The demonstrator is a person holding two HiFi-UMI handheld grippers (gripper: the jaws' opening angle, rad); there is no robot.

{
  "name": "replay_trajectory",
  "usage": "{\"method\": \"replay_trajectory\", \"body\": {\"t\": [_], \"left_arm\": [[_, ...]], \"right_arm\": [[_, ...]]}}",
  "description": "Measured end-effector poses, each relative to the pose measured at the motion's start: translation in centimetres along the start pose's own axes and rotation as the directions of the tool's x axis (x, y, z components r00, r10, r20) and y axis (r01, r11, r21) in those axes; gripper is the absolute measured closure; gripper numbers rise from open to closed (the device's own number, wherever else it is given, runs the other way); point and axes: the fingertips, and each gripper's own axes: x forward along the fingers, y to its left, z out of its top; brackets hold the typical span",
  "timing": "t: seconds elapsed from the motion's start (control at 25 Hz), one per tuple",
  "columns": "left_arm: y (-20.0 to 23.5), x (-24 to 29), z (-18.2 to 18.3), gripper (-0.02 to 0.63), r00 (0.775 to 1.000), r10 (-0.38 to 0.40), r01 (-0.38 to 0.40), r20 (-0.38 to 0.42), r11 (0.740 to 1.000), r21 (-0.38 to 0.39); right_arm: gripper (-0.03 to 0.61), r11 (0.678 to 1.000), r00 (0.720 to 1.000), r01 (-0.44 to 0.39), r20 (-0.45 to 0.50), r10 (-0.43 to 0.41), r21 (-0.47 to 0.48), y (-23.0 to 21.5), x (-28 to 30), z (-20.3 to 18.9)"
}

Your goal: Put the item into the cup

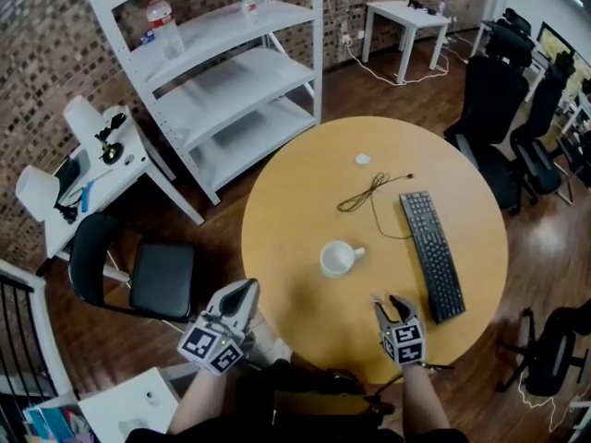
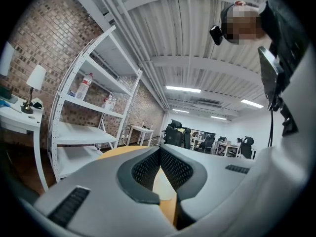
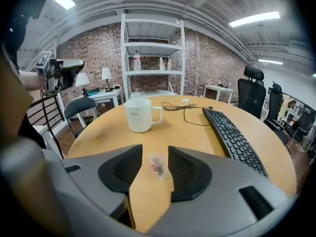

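A white cup [image 1: 338, 258] with its handle to the right stands upright near the middle of the round wooden table [image 1: 295, 192]. In the right gripper view the cup [image 3: 138, 114] sits ahead and a little to the left. A small clear-wrapped item [image 3: 157, 165] with a red spot lies on the table between the pads of my right gripper [image 3: 155, 152]. The jaws stand apart and do not press on the item. My right gripper [image 1: 389, 303] hovers at the table's near edge, right of the cup. My left gripper [image 1: 245, 289] is off the table's left edge, with its pads [image 2: 148, 169] together and nothing between them.
A black keyboard [image 1: 432, 255] lies to the right of the cup. A dark cable [image 1: 362, 192] and a small white object [image 1: 363, 159] lie farther back. Left of the table stand a black chair [image 1: 157, 277] and a white shelf unit [image 1: 231, 72].
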Motion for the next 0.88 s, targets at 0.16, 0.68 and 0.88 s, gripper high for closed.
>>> {"method": "replay_trajectory", "body": {"t": [0.16,0.68,0.88], "left_arm": [[0.0,-0.8,0.0,0.611,1.0,0.025,-0.024,-0.011,1.0,0.006],[1.4,-2.7,-0.8,0.611,0.995,0.097,-0.097,-0.032,0.995,0.0],[1.2,-1.3,-0.2,0.611,0.998,0.056,-0.056,-0.011,0.998,0.001]], "right_arm": [[0.407,1.0,0.999,0.014,-0.05,-0.014,0.015,-0.3,2.5,-1.3],[0.563,0.999,0.996,0.009,-0.084,-0.014,-0.05,-0.3,3.4,-1.6],[0.565,0.996,0.999,0.021,0.037,-0.018,-0.084,-0.2,1.3,3.9]]}}
